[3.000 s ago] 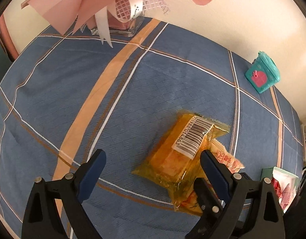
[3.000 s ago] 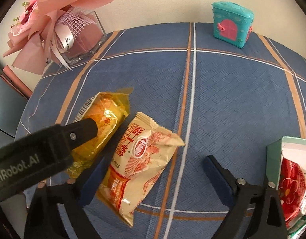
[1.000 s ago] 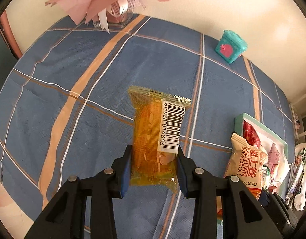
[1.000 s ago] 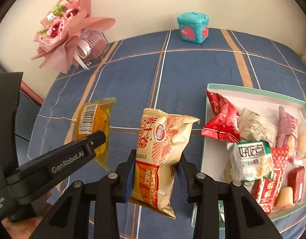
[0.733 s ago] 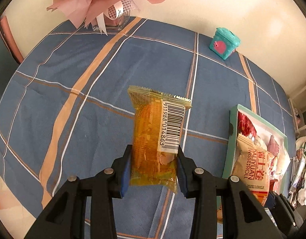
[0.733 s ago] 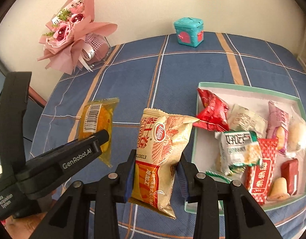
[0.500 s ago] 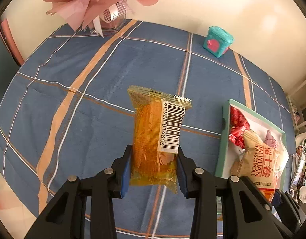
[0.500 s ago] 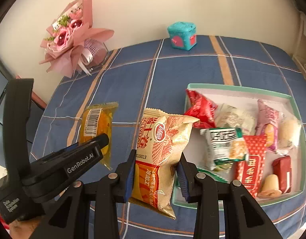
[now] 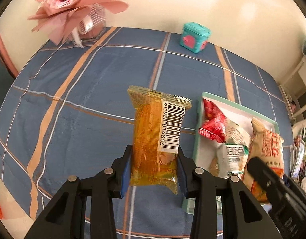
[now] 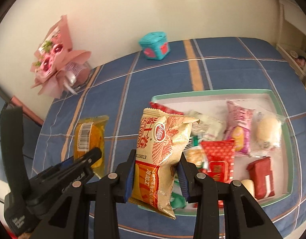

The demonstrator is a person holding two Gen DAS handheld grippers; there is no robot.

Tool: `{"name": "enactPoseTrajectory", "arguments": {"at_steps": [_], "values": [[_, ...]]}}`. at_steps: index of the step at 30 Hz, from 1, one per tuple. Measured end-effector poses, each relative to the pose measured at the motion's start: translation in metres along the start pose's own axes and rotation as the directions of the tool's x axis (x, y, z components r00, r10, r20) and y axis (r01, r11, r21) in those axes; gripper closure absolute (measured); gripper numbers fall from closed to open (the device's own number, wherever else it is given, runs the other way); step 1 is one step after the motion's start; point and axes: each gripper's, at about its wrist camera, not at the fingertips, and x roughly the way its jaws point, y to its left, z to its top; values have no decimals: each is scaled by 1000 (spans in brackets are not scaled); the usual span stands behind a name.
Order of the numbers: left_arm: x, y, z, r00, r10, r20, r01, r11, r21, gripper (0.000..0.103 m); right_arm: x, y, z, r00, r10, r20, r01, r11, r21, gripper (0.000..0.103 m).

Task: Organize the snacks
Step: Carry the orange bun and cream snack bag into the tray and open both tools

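Step in hand, as judged: the carry leg. Both packets are lifted and headed for the box; neither is placed yet.

Left gripper (image 9: 153,171): jaws clamped on the lower half of the yellow cake packet (image 9: 156,137), which stands upright ahead of the fingers, barcode side facing the camera. The packet hangs over bare cloth, with the snack box (image 9: 196,139) off to the gripper's right, its near wall just beside the packet's edge.

Right gripper (image 10: 155,176): jaws closed on the lower part of the beige roll packet (image 10: 162,149), also upright. It hangs over the near left corner of the snack box (image 10: 212,92), with other wrapped snacks lying ahead and to the right of the fingers.

Next move, as a judgement: each gripper must come over an open patch of the white box floor, lower, and let go. The box is already crowded near its left end, so the freer far side looks the better drop spot. The left gripper has further to travel sideways.

Surface: counter under a blue tablecloth (image 9: 93,99) with orange and white plaid lines. Far ahead, against a cream wall, sit a pink bouquet (image 9: 73,6) and a small teal toy box (image 9: 193,36). Clutter shows at the far right edge, too blurred to name.
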Motion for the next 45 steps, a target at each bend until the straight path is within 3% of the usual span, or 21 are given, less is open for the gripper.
{"name": "enactPoseTrajectory", "arguments": {"at_steps": [15, 22, 33, 45], "values": [[-6, -75, -18, 998, -56, -3, 56, 983, 175, 62, -15, -95, 13, 997, -77, -13, 78, 975, 208, 62], [-10, -100, -25, 994, -105, -6, 104, 973, 208, 62, -23, -123, 12, 995, -96, -13, 96, 960, 263, 62], [-16, -136, -35, 990, -143, 14, 132, 944, 304, 62, -28, -138, 11, 996, -94, -2, 91, 954, 287, 61], [-10, -147, -33, 980, -197, 1, 187, 930, 316, 62, -24, -135, 12, 994, -104, -12, 104, 957, 270, 61]]}}
